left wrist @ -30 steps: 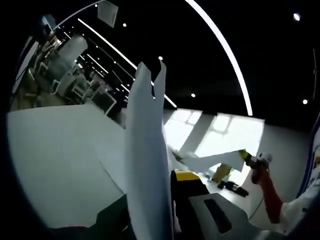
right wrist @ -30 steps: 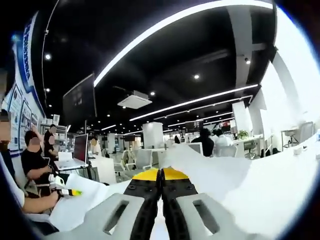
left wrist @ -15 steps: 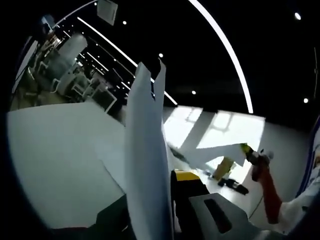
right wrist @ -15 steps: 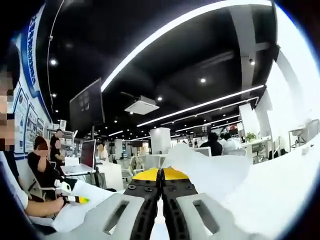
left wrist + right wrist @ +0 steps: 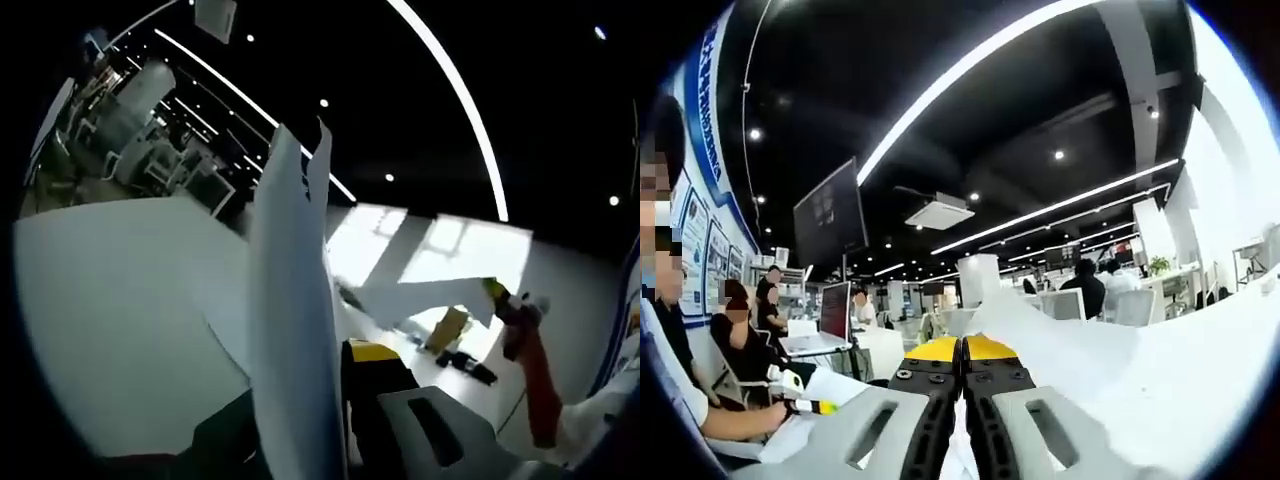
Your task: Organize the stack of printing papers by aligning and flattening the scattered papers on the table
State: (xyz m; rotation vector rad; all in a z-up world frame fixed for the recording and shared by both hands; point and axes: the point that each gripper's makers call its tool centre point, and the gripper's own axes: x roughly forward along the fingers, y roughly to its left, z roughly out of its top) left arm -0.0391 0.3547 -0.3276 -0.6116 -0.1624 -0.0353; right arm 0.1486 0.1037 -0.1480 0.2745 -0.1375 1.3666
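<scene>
Papers lifted in a dark-ceilinged office

My left gripper (image 5: pixel 335 400) and right gripper (image 5: pixel 962 375) each clamp white papers (image 5: pixel 290 300); wall writing is unreadable.

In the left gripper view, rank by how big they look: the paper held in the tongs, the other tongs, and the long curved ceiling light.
1. Paper, though nearness inflates it.
2. Curved ceiling light.
3. Other tongs.

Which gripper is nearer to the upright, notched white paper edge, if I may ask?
Left. The left gripper is shut on that paper edge; the right gripper holds paper farther off.
</scene>
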